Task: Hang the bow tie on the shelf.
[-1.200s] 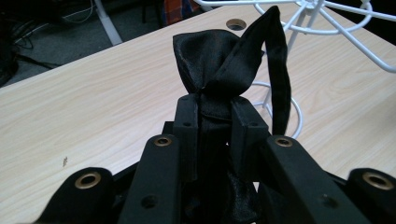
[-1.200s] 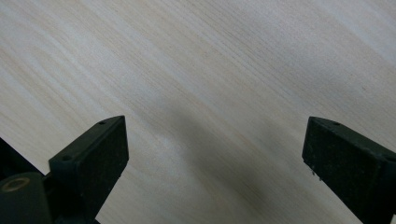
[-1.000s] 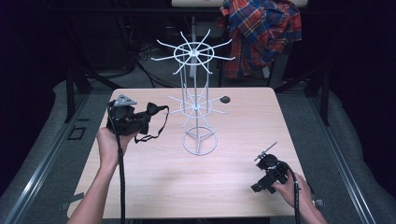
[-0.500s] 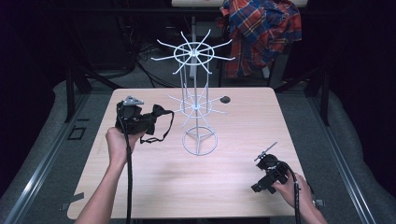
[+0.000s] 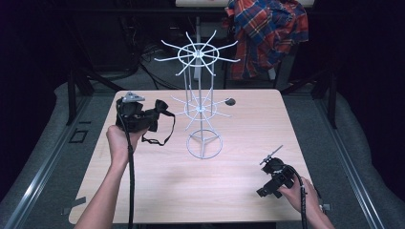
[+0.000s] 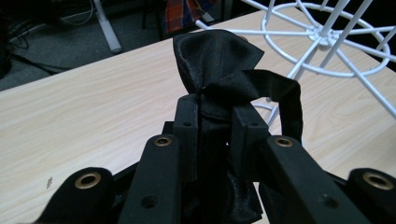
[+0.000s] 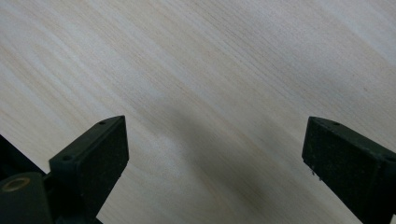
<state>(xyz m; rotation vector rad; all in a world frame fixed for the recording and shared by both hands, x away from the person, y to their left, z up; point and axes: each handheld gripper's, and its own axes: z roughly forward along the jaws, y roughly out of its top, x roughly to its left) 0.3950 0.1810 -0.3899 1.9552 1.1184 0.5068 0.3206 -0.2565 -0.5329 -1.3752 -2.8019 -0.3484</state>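
Observation:
A black bow tie (image 5: 160, 113) with a dangling strap (image 5: 165, 136) is clamped in my left gripper (image 5: 149, 117), held just above the table's left side. In the left gripper view the jaws are shut on the bow tie's fabric (image 6: 215, 56), my left gripper (image 6: 215, 112) pointing at the white wire rack (image 6: 322, 42). The rack (image 5: 204, 143) stands mid-table with two tiers of radiating hooks, a short way right of the bow tie. My right gripper (image 5: 270, 169) rests near the front right; its jaws stand wide apart over bare wood in the right gripper view (image 7: 215, 140).
A small dark round object (image 5: 230, 101) lies on the table (image 5: 239, 205) behind the rack. A plaid shirt (image 5: 267, 33) hangs beyond the far edge. Dark floor and cables surround the table.
My left gripper has shifted slightly to the right, toward the rack, still holding the bow tie. The right gripper has stayed where it was.

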